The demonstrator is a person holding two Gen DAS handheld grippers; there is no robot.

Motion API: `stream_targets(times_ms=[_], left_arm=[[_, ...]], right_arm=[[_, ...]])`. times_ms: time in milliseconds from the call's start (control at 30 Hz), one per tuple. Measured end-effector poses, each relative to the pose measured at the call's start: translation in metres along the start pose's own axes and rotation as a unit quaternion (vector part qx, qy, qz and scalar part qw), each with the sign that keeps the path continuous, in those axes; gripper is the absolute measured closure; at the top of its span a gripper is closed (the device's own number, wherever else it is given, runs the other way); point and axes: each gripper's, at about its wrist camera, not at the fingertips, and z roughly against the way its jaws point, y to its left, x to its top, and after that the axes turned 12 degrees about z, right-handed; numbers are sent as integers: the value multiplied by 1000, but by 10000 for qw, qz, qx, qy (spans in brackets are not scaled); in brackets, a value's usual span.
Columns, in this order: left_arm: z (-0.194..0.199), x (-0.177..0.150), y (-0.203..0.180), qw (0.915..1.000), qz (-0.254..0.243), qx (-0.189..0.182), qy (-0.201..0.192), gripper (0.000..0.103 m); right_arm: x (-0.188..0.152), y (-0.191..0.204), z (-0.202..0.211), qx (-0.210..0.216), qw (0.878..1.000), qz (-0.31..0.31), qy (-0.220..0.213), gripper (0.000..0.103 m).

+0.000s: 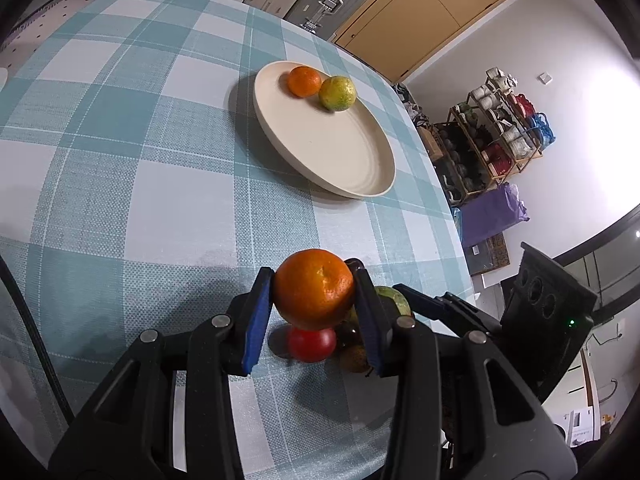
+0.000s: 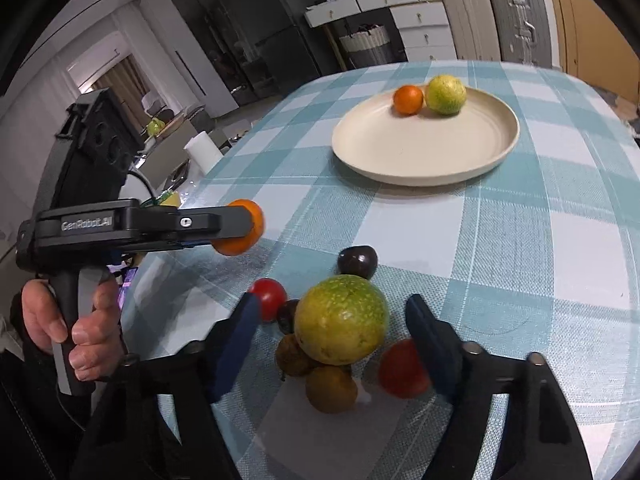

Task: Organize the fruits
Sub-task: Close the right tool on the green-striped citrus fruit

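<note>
One round orange mandarin [image 1: 314,289] sits clamped between the left gripper [image 1: 314,292] jaws, held level above the counter [image 1: 120,160]; right gripper [image 2: 332,320] jaws gape around a green-yellow mottled fruit [image 2: 341,319].

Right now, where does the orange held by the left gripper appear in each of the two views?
Left wrist view: the held orange sits low at centre, clamped in the left gripper.
Right wrist view: the same orange is at mid-left.
Shared landmark: the cream plate beyond it.
</note>
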Motion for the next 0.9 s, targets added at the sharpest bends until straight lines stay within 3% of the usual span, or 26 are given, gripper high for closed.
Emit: stream_targets(times_ms=[33,133,900], left_arm=[[0,0,1,10000,7,-1,1,66],[-1,1,2,10000,29,-4,11,66],[-11,5,1,9999,74,50,80,66]], right_arm=[[0,-1,-1,14,10000,-19,19,42],[0,-3,-1,-15,10000,-23,47,51],[1,-20,18,387,9969,-444,-527,52]])
